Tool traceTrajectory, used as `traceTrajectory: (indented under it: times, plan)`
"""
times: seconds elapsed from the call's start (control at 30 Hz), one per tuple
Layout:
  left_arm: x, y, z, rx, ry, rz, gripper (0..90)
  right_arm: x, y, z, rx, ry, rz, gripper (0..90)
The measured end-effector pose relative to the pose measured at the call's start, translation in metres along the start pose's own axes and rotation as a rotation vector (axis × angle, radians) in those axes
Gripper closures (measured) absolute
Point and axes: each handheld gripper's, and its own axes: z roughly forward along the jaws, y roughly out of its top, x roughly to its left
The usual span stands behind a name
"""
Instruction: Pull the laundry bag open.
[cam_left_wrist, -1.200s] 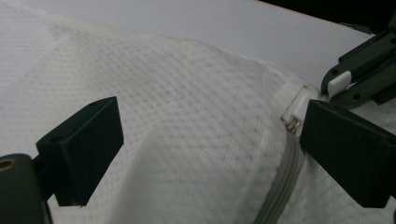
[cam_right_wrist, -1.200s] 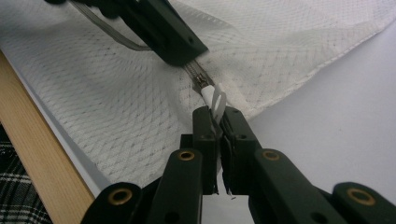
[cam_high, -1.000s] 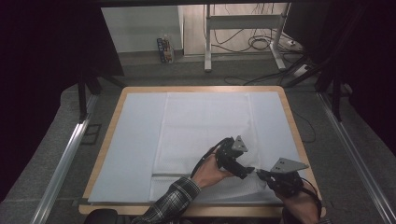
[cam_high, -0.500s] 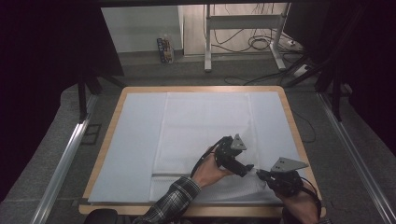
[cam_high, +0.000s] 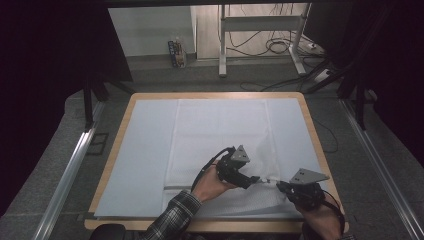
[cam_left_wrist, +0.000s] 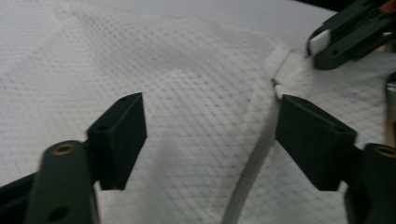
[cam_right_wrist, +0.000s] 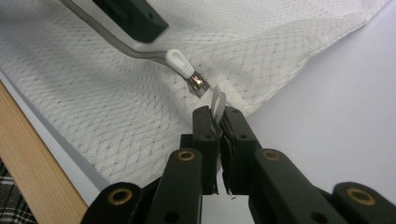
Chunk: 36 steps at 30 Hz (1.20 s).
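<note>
A white mesh bag (cam_high: 220, 130) lies flat on the pale mat, its zipper (cam_left_wrist: 254, 158) running along the near edge. My left gripper (cam_high: 255, 180) hovers over the zipper end. Its jaws have just been closing but still stand apart (cam_left_wrist: 210, 135), with mesh and the zipper tape between them and unpressed. My right gripper (cam_high: 280, 184) is at the bag's near right corner, shut (cam_right_wrist: 217, 119) on a small white tab (cam_right_wrist: 218, 100) just past the zipper's white pull (cam_right_wrist: 180, 62). A jaw of the left gripper (cam_right_wrist: 133, 16) shows beyond the pull.
The pale mat (cam_high: 145, 150) covers a wooden-rimmed table (cam_high: 120, 135), whose near edge lies just below both hands. Metal rails run along both sides of the table. A desk frame and cables stand on the floor beyond the far edge.
My left gripper has shifted slightly left, away from the right gripper. The right gripper and the bag's corner have stayed put.
</note>
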Motion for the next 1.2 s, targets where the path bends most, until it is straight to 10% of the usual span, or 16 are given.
traceTrajectory:
  times: [0.3, 1.2]
  plan:
    - [-0.009, 0.006, 0.006, 0.013, -0.132, -0.015, 56.5, 0.001, 0.001, -0.001, -0.011, -0.021, -0.022, 83.9]
    - [-0.021, 0.010, 0.012, 0.044, -0.136, 0.040, 74.3, 0.003, 0.002, -0.003, -0.029, -0.032, -0.039, 83.3]
